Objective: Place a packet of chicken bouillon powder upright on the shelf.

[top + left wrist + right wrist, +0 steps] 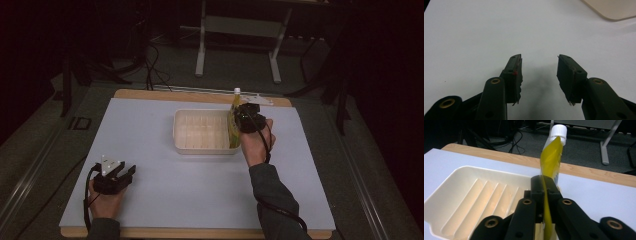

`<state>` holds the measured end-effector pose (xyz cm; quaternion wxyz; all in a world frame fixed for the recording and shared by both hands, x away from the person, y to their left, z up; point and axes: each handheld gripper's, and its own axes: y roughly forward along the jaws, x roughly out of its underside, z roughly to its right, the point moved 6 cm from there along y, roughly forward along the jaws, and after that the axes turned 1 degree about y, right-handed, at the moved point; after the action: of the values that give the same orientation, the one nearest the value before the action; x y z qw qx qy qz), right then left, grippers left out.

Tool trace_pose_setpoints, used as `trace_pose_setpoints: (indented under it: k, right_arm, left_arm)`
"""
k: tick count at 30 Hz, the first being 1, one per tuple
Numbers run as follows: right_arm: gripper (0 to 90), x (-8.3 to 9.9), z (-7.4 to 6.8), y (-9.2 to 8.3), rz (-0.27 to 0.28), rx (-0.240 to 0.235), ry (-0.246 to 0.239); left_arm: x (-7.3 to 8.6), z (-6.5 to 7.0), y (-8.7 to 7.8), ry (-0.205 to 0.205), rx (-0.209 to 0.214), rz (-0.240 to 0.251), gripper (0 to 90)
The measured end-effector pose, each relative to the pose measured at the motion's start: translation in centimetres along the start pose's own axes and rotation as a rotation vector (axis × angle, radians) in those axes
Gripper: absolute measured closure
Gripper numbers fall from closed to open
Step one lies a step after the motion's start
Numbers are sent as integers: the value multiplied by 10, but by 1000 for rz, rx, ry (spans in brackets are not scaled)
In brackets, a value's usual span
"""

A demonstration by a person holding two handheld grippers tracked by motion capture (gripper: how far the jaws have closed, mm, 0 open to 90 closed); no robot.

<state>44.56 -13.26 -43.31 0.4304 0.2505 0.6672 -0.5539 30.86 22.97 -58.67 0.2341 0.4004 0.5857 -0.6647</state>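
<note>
A yellow pouch (233,125) with a white screw cap (559,131) stands upright at the right end of a cream ribbed tray (200,131). My right gripper (246,120) is shut on the pouch's thin edge (546,202), its jaws pinched flat against it, just over the tray's right rim (522,178). My left gripper (116,176) rests near the front left of the white mat, open (539,75), with nothing between its jaws. The tray's corner (614,10) shows far off at the top right of the left gripper view.
The white mat (150,150) covers a wooden table (200,96). Beyond the far edge are a metal stand (240,30) and cables (150,65) on a dark floor.
</note>
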Motion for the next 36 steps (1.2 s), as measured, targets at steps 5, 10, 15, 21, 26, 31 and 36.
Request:
trace_pose_setpoints:
  k: [5,10,15,21,26,31,36]
  right_arm:
    - [689,7,1,0,-18,-69,-16]
    - [592,13,2,-5,-42,-109,-27]
    - [498,16,1,-16,-43,-149,-92]
    - [430,21,2,-31,-56,-194,-129]
    - [410,28,6,-41,-53,-204,-154]
    - [409,43,11,-49,-45,-211,-163]
    - [411,65,20,-51,-46,-215,-148]
  left_arm:
    - [0,0,0,-2,-1,0,549]
    - [0,0,0,0,-3,0,549]
    - [0,0,0,-4,-1,3,548]
    - [0,0,0,-2,-2,1,548]
    - [0,0,0,-5,-4,4,547]
    - [0,0,0,-3,-5,4,547]
    - [0,0,0,-2,-7,4,547]
